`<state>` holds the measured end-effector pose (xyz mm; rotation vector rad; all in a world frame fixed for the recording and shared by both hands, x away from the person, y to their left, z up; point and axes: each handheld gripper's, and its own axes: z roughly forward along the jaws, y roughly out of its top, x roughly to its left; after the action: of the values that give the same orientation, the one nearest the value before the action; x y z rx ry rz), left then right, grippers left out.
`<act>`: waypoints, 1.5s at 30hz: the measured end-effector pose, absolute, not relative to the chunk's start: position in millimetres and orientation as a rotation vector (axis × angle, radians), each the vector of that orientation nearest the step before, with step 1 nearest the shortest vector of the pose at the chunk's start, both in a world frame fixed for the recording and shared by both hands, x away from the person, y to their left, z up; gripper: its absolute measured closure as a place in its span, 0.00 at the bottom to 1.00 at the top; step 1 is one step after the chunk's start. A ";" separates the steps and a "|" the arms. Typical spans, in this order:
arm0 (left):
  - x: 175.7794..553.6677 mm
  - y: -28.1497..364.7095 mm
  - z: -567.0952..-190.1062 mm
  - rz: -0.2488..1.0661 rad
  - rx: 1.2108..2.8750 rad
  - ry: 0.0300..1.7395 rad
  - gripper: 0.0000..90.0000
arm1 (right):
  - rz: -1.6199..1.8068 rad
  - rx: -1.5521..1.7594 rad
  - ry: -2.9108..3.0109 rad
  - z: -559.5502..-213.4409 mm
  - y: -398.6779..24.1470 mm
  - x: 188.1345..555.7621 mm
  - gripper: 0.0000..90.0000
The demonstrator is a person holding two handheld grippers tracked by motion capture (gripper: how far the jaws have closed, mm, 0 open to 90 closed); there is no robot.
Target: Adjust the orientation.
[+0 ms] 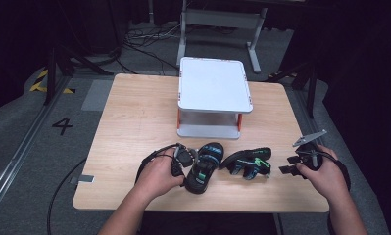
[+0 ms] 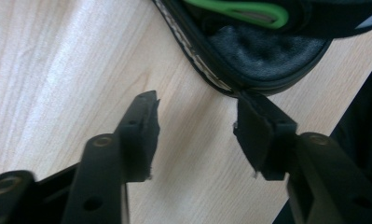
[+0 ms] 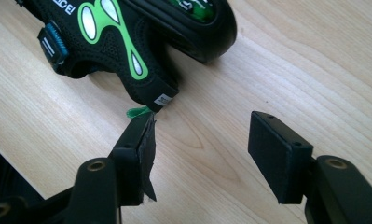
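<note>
Pale matt wood-grain table [image 1: 134,112]; sandals [image 3: 127,42] black mesh cloth, glossy green patches.

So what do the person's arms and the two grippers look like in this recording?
Both forearms are bare, no sleeves or gloves showing. The left gripper and right gripper are black, with flat rectangular jaw pads on screw-fastened arms. The right one carries a grey three-cornered plate; a black cable loops behind the left.
</note>
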<state>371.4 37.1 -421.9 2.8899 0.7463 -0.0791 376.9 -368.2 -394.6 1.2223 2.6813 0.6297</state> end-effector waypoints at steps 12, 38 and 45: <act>361.6 17.5 -424.7 -0.150 2.875 0.630 0.54 | 0.602 1.147 2.752 -404.4 -349.1 376.7 0.46; 375.6 82.7 -378.8 0.111 2.650 0.995 0.40 | 0.514 1.119 2.802 -425.2 -321.8 369.8 0.42; 377.5 89.1 -381.5 0.091 2.646 1.012 0.40 | 0.481 1.171 2.758 -435.0 -313.7 374.4 0.46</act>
<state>377.5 89.1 -381.5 2.6460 1.0116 0.0909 374.4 -313.7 -435.0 1.1712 2.7577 0.4810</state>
